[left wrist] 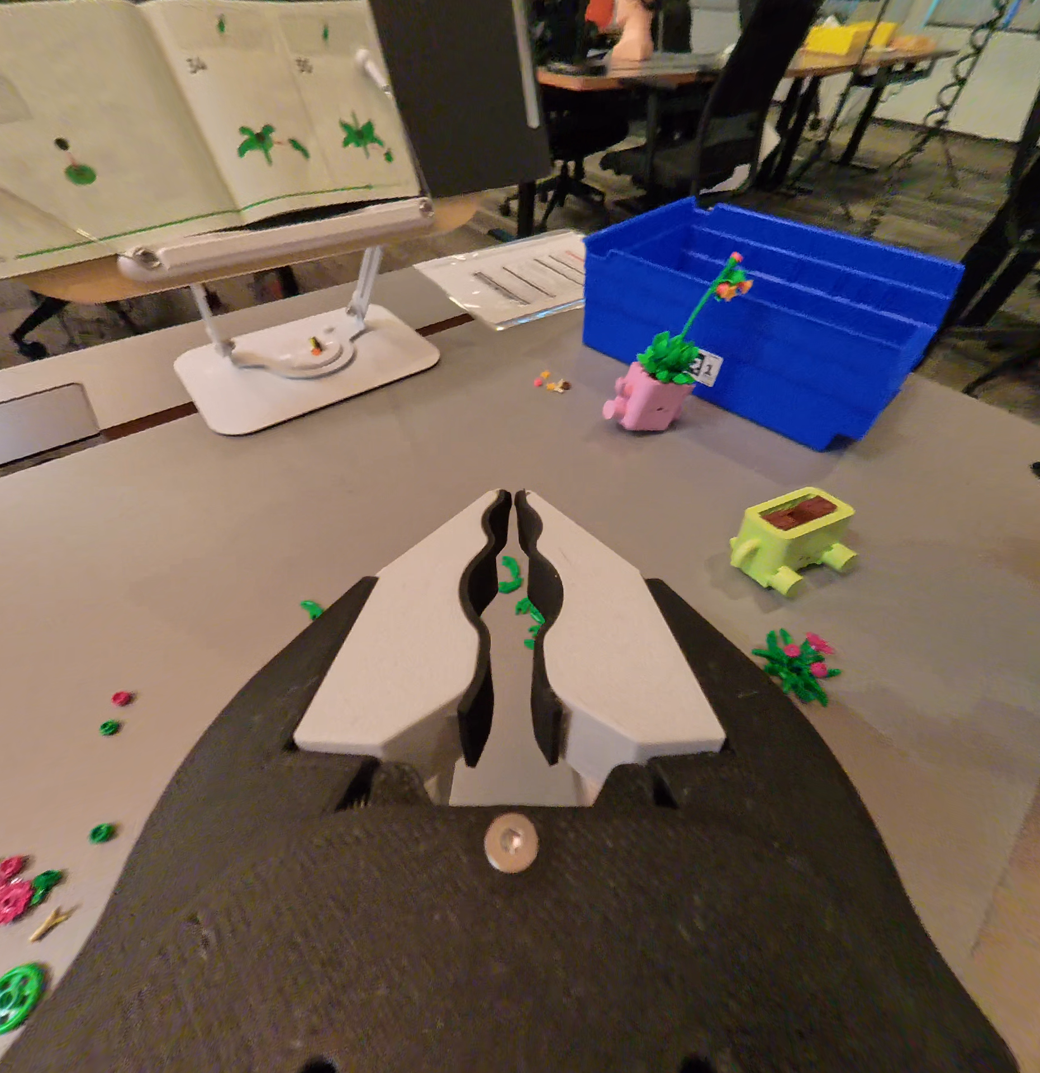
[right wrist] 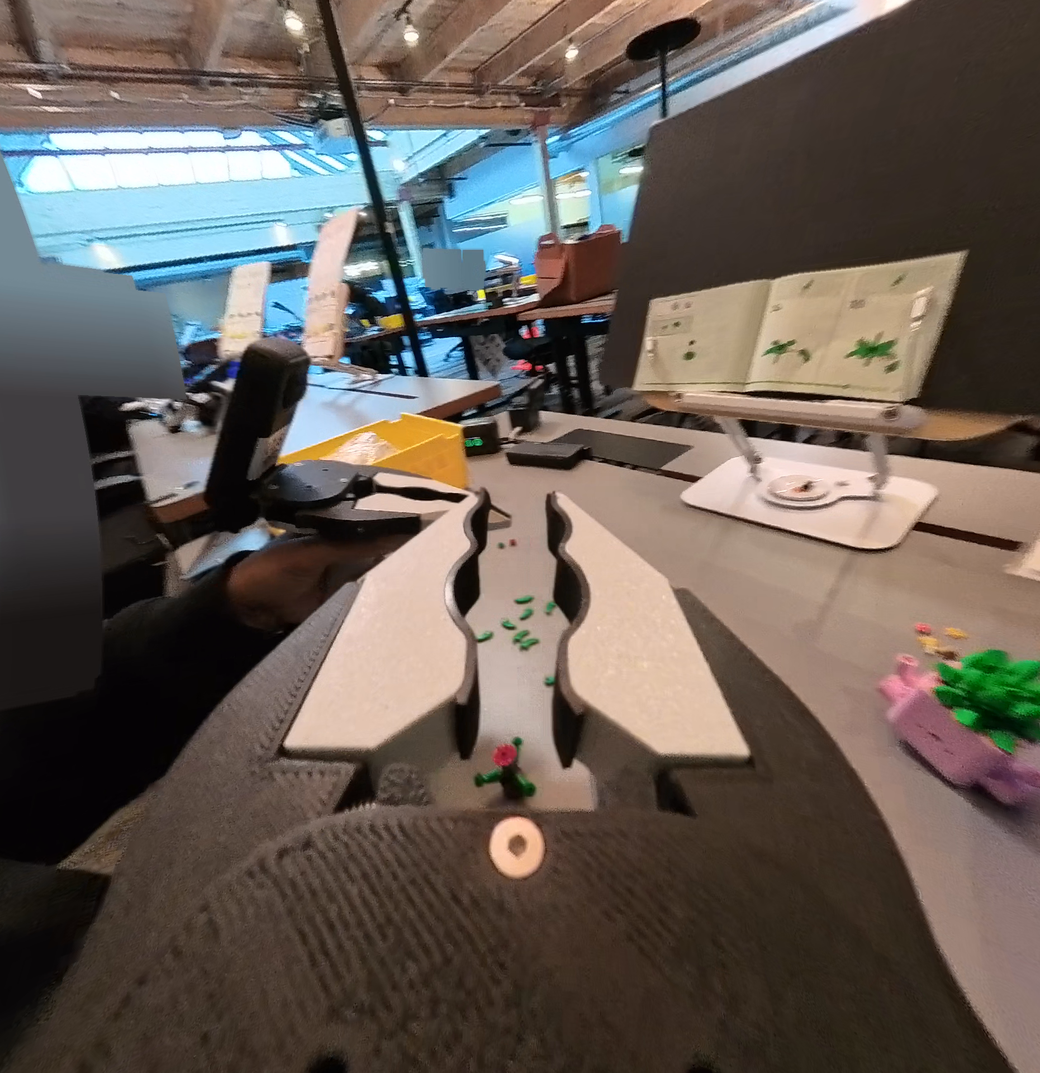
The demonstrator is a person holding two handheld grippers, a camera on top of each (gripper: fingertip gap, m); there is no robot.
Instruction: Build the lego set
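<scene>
My left gripper (left wrist: 514, 494) hovers over the grey table with its tips together and nothing between them. Several green leaf pieces (left wrist: 520, 598) lie on the table under its fingers. My right gripper (right wrist: 514, 500) is open and empty above the same scattered green leaves (right wrist: 520, 627). A small green stem with a pink flower (right wrist: 506, 766) sits on the table below its base. The left gripper also shows in the right wrist view (right wrist: 389, 505), held by a hand at the left. A lime green pot (left wrist: 793, 537) and a green and pink flower cluster (left wrist: 796, 665) lie to the right.
A pink pot with a green plant and tall stem (left wrist: 651, 395) tilts beside a blue bin (left wrist: 767, 325). It also shows in the right wrist view (right wrist: 970, 726). An open instruction book on a white stand (left wrist: 204, 133) is at the back. Loose pink and green pieces (left wrist: 9, 897) lie left. My hands' fingertips stand some 15 centimetres from each other. From either gripper's tips it is about 20 centimetres to the lime green pot (left wrist: 793, 537).
</scene>
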